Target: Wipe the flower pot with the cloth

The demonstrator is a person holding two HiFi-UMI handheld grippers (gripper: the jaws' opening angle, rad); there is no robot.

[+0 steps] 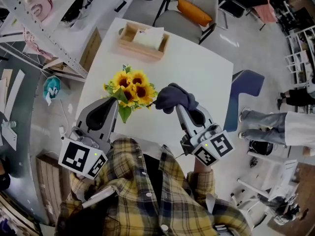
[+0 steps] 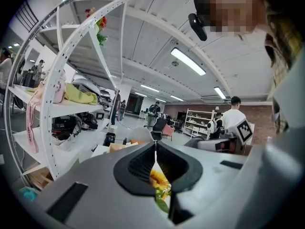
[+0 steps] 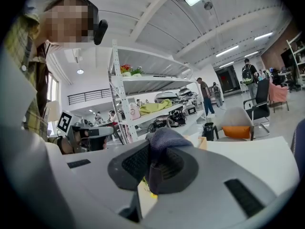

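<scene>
Head view: look for the flower pot under the sunflowers point(image 1: 130, 87) near the middle of the white bench point(image 1: 197, 68); cannot see the pot itself beneath the blooms. Note the left claw point(image 1: 114, 103) just beside the bouquet on its left, and the right claw point(image 1: 178, 106) just to its right, pinching a dark cloth point(image 1: 173, 96) bunched at the tips. Better to bring the cloth in below the petals, onto the pot wall, rather than brush the flowers.

Left gripper view: pressed together on nothing, with yellow petals in sight just beyond the tips. Probably best used as a brace against the pot's side, to stop any tipping during the wipe.

Right gripper view: clamped on the cloth, with a fold draped over the tips. Wipe with that loose fold, and keep the hard pads off the pot.
</scene>
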